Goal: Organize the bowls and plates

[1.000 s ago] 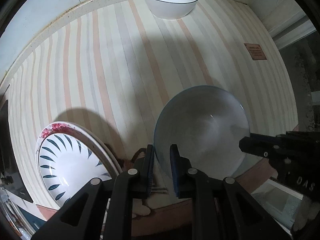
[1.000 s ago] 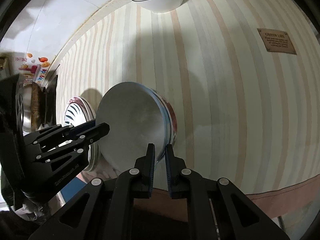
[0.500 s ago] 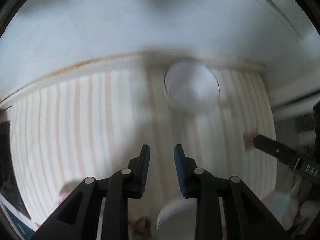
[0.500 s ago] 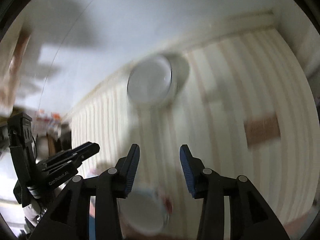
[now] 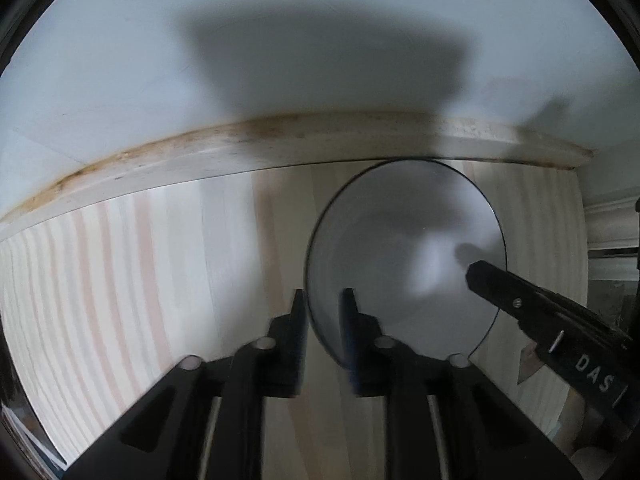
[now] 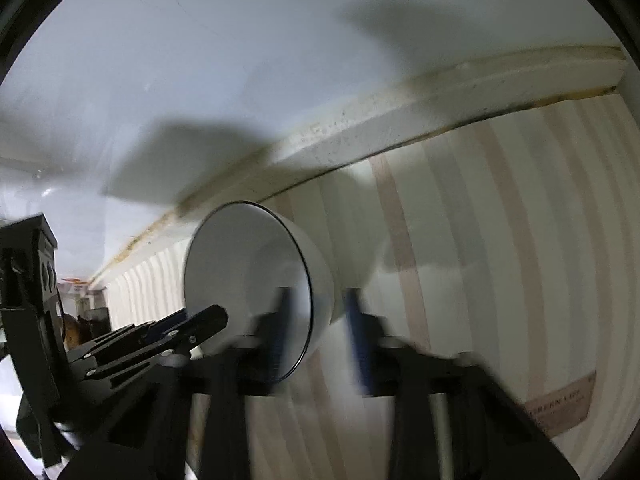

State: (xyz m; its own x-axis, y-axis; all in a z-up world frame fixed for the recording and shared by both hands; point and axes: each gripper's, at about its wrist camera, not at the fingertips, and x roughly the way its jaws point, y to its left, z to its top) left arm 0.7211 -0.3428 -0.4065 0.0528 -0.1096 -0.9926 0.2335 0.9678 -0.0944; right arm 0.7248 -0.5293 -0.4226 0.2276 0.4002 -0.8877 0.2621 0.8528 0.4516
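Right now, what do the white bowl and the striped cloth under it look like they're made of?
The white bowl looks like glazed ceramic or porcelain: a smooth glossy white inside with a soft highlight and a thin dark line round the rim. Melamine can't be ruled out. The striped cloth looks like woven fabric, matte, with pale pink and cream bands; a sewn-on label supports that.

Both grippers have let go of the stacked dishes and moved across to the white bowl (image 5: pixel 404 256) by the wall, their jaws now straddling its rim.
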